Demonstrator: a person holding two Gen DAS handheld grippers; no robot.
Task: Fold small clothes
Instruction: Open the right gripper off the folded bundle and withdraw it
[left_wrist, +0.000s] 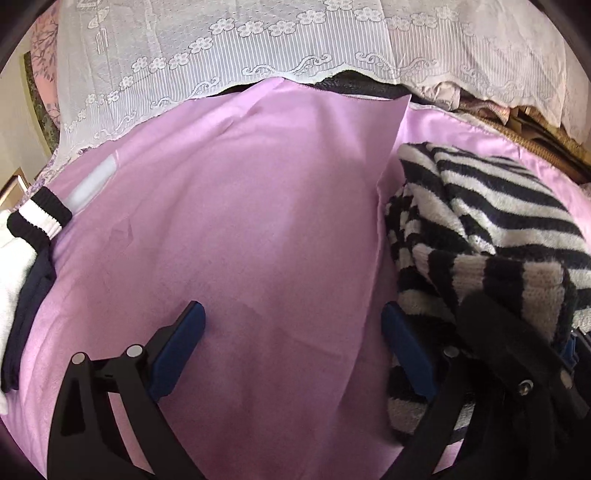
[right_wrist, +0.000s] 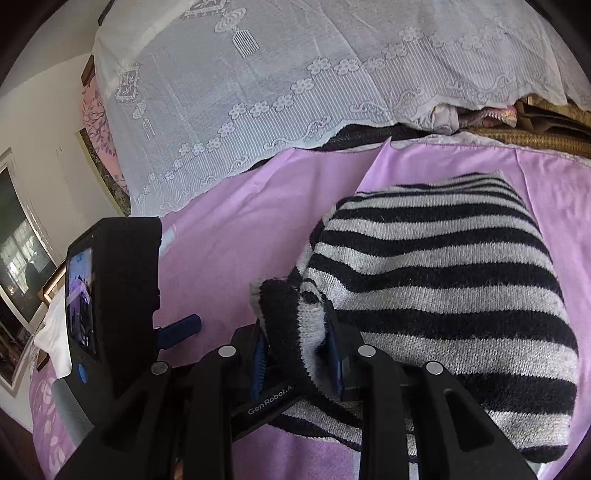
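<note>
1. Left gripper (left_wrist: 291, 332) at 6 o'clock in its own view, jaws spread wide over bare pink cloth (left_wrist: 240, 221), nothing between the fingers.
2. Striped sweater (left_wrist: 480, 229) heaped at 3 o'clock in that view, its near edge just beside the right-hand blue pad (left_wrist: 406, 354).
3. Right gripper (right_wrist: 297, 354) at 6 o'clock in its own view, pads pinched on a folded cuff of the striped sweater; rest of the garment bunched toward 2 o'clock.
4. Open pink surface from 9 to 12 o'clock in the left view, wide and flat, with one raised fold edge running toward 1 o'clock.
5. Lace cover (left_wrist: 258, 55) bordering the far side at 12 o'clock, scalloped hem overlapping the pink cloth.
6. Dark and white clothes (left_wrist: 22, 258) piled at the 9 o'clock edge, well apart from the sweater.
7. Woven basket rim (right_wrist: 517, 140) at 1 o'clock in the right view, beyond the cloth's far edge.
</note>
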